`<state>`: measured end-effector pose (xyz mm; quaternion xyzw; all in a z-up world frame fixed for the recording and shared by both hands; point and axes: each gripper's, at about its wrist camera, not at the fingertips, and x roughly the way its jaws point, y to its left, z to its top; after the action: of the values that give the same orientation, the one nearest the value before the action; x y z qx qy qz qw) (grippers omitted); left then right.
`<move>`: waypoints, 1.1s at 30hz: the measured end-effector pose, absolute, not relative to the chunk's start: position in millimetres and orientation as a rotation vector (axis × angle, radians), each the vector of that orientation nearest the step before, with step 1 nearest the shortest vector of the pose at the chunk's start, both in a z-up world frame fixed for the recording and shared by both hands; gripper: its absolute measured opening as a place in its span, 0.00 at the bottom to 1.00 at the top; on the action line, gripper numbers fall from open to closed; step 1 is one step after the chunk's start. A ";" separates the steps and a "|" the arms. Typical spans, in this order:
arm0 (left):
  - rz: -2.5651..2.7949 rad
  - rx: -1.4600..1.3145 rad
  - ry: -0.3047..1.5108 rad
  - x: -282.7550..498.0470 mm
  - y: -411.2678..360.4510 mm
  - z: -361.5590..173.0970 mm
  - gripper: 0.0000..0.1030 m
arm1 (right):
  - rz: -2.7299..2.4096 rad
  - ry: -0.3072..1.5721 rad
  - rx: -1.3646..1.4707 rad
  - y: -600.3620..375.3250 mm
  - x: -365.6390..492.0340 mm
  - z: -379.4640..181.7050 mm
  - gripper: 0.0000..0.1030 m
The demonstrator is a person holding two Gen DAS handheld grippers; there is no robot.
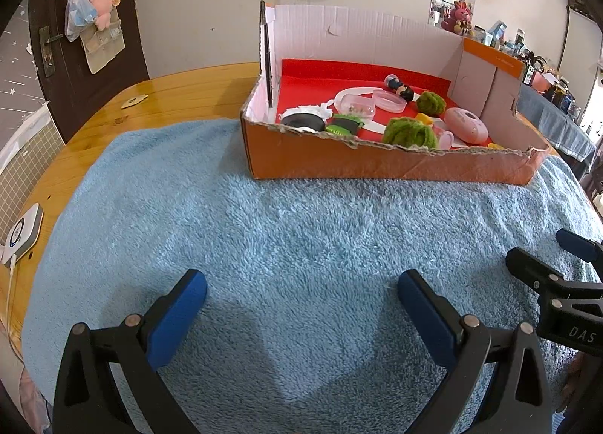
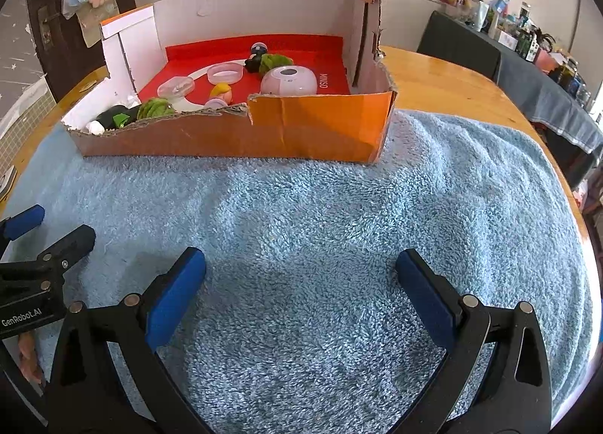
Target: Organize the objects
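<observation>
A lived-in room with a dark door hung with plush toys and a crowded side shelf surrounds a round wooden counter (image 1: 181,87), most of it covered by a fluffy blue towel (image 1: 286,230). On the far part of the towel sits the orange cardboard box (image 2: 316,124), its near wall torn low and ragged, its far wall tall and white.

Everything to be organized appears to lie inside that box on its red floor: a pink oval case (image 2: 288,81) toward the box's right end, a clear round lid (image 2: 225,72) and a clear dome (image 2: 175,87) nearer its middle, a small dark figurine (image 2: 256,57) toward its back, green yarn-like tufts (image 1: 409,131) and a black flat item (image 1: 303,121) against its torn front wall.

In front of the box, well apart from it, the left gripper (image 1: 301,305) and right gripper (image 2: 299,283) hover side by side over bare towel, both with jaws spread wide and grasping nothing.

The towel in front of the box holds nothing loose, so the job looks either finished or not begun. If reaching in is next, entering over the low torn front wall seems wise, taking one item at a time; the rounded case and dome will likely slip unless gripped across their widest part.
</observation>
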<state>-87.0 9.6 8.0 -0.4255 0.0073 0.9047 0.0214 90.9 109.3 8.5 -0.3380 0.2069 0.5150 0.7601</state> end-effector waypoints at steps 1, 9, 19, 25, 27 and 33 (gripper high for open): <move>2.804 -1.319 0.022 -87.2 9.6 8.1 1.00 | 1.121 0.450 -0.736 109.2 90.8 8.5 1.00; 2.817 -1.315 0.020 -86.4 9.4 9.1 1.00 | 1.121 0.450 -0.737 108.6 90.8 8.4 1.00; 2.820 -1.313 0.021 -86.0 9.3 9.3 1.00 | 1.122 0.449 -0.739 107.7 90.6 8.2 1.00; 2.820 -1.313 0.020 -85.8 9.3 9.2 1.00 | 1.122 0.449 -0.739 107.1 90.4 8.1 1.00; 2.820 -1.313 0.020 -85.9 9.2 9.3 1.00 | 1.122 0.448 -0.740 107.1 90.5 8.0 1.00; 2.821 -1.313 0.020 -85.8 9.4 9.1 1.00 | 1.122 0.448 -0.740 106.5 90.2 7.9 1.00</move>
<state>-85.8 9.4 9.1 -0.4220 0.0065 0.9064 0.0151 90.2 106.5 7.9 -0.3396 0.2057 0.5154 0.7594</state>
